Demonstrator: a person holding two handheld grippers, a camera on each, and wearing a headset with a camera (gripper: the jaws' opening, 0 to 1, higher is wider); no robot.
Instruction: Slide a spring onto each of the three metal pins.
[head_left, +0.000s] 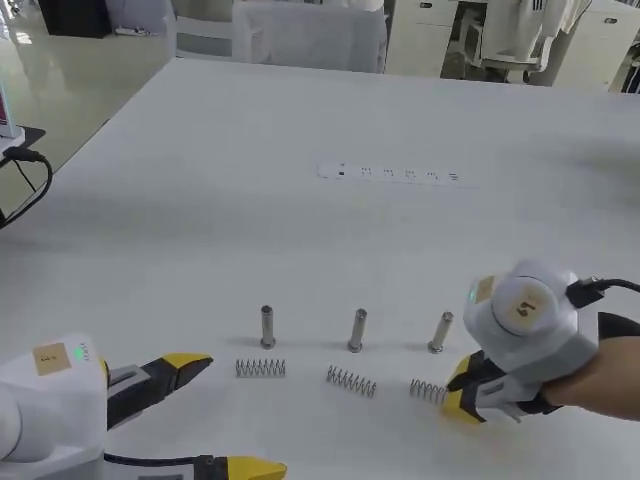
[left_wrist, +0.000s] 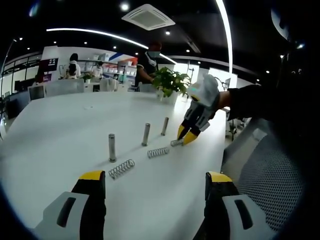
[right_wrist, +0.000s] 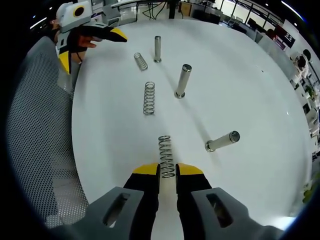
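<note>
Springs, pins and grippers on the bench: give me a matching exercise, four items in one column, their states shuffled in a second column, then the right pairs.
Column one
1. right gripper
2. left gripper
3. middle spring
4. leftmost pin

Column two
A. stands upright on the white table, no spring on it
B. jaws wide apart, holding nothing
C. jaws closed on the end of the right spring
D. lies loose on the table in front of the middle pin

Pairs: 1-C, 2-B, 3-D, 4-A
</note>
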